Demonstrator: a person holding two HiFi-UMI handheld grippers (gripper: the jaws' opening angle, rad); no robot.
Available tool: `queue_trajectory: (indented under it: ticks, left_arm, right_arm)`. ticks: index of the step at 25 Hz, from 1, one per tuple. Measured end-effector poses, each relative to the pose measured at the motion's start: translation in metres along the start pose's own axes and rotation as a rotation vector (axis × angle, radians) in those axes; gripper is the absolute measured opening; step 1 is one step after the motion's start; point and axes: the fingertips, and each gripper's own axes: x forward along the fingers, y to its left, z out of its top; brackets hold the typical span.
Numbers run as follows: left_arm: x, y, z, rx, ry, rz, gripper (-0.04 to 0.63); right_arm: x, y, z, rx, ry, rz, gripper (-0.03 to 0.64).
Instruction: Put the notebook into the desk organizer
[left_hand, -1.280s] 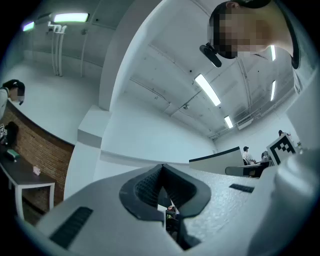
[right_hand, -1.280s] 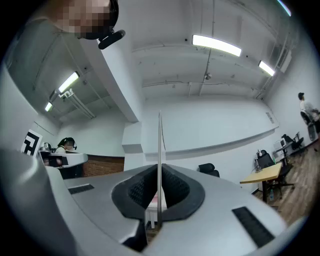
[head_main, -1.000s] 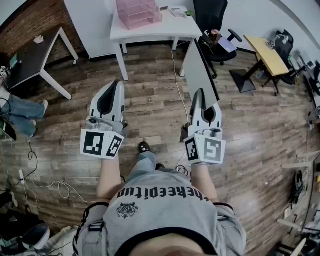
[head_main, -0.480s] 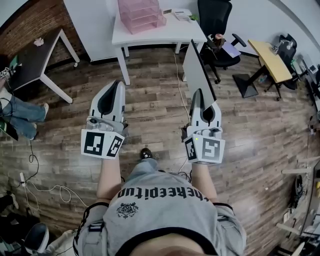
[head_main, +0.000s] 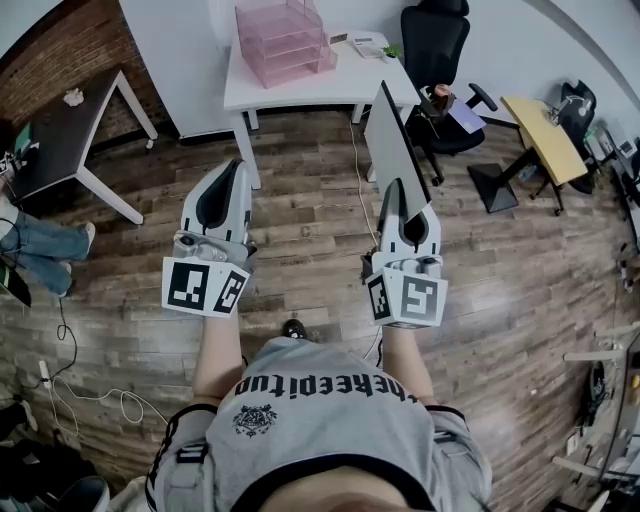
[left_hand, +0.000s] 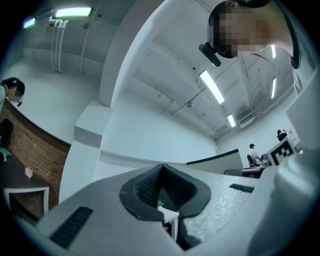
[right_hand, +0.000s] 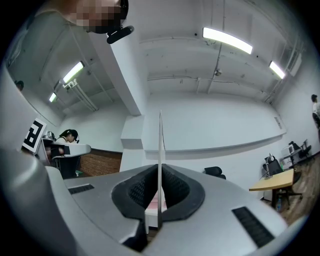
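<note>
The person stands on a wooden floor (head_main: 300, 200) with one claw in each hand, both held out at about the same height. The right claw (head_main: 398, 186) is clamped on the notebook (head_main: 394, 140), a thin grey slab held on edge. In the right gripper view it shows as a narrow upright line pinched between the dark ribbed pads. From the claw the notebook reaches forward, and in the head view its far end lines up with the right corner of the white worktop (head_main: 300, 88). The left claw (head_main: 237, 164) is empty, its pads closed together with nothing between them. The pink desk organizer (head_main: 284, 40), a stack of tiers, stands at the back of that worktop, towards its left side, well apart from the notebook. A few small items lie on the worktop to the organizer's right, too small to identify. A black office chair (head_main: 436, 45) stands just right of the worktop, a dark table (head_main: 60, 125) is off to the left, and a yellow-topped table (head_main: 540, 125) is off to the right.
</note>
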Motion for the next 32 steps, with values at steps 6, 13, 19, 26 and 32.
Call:
queue_trajectory:
  ticks: [6,13,19,26,32]
  left_arm:
    - [0.024,0.027,-0.012,-0.006,0.004,-0.016,0.003]
    - [0.036,0.051,-0.029,-0.023,0.025,-0.006,0.003]
    - [0.047,0.068,-0.045,-0.038,0.041,0.010,0.003]
    - [0.078,0.091,-0.059,-0.019,0.040,0.028,0.003]
    - [0.125,0.126,-0.064,0.009,0.016,0.052,0.003]
  right_arm:
    - [0.034,0.004,-0.007,0.005,-0.002,-0.015,0.009]
    - [0.056,0.009,-0.023,0.017,0.011,-0.019,0.009]
    - [0.078,0.012,-0.034,0.018,0.026,-0.004,0.009]
    - [0.123,0.006,-0.050,0.029,0.017,0.016,0.009]
    - [0.187,-0.003,-0.059,0.030,-0.008,0.038,0.009]
